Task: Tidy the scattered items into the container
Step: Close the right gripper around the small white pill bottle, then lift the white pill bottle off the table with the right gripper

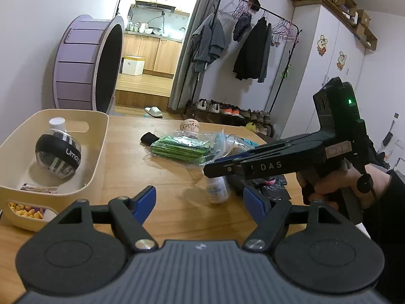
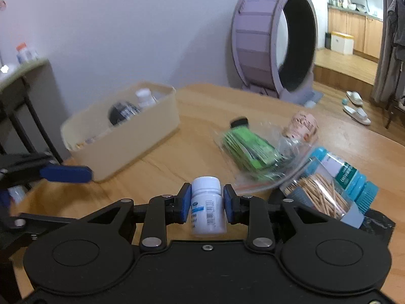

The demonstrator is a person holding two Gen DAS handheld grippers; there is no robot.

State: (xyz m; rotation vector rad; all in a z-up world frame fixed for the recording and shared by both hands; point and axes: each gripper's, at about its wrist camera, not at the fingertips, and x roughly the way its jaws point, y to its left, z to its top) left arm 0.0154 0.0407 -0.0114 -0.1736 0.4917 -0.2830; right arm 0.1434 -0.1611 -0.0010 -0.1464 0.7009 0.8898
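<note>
Pinching the small white bottle, the right tool is best carried level over the cream container rim, while the left tool, spread and empty, is kept beside it.

I'm in a lived-in home: clothes rack hung with coats, shoes lined beneath it, slippers on the floor, a kitchen through the doorway, a purple exercise wheel by the wall.
</note>
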